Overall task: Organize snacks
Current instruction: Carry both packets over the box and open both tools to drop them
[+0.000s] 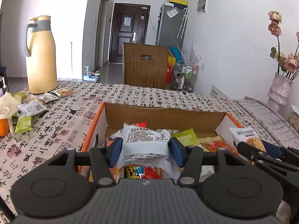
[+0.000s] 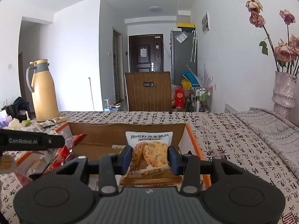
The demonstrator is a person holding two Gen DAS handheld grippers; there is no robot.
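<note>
Two snack packets hung over the cardboard box [image 1: 164,115]. The left gripper [image 1: 145,149] pinched a white packet [image 1: 143,141]; the right gripper [image 2: 150,158] pinched a cracker packet [image 2: 149,155]. It seemed best to lower each into a bare spot, then let go. The other gripper read "GenRobot.AI".

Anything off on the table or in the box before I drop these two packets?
Only the loose snack packets heaped by the yellow thermos, outside the cardboard box. Left gripper and right gripper each hold a packet squarely; nothing spilled.
</note>
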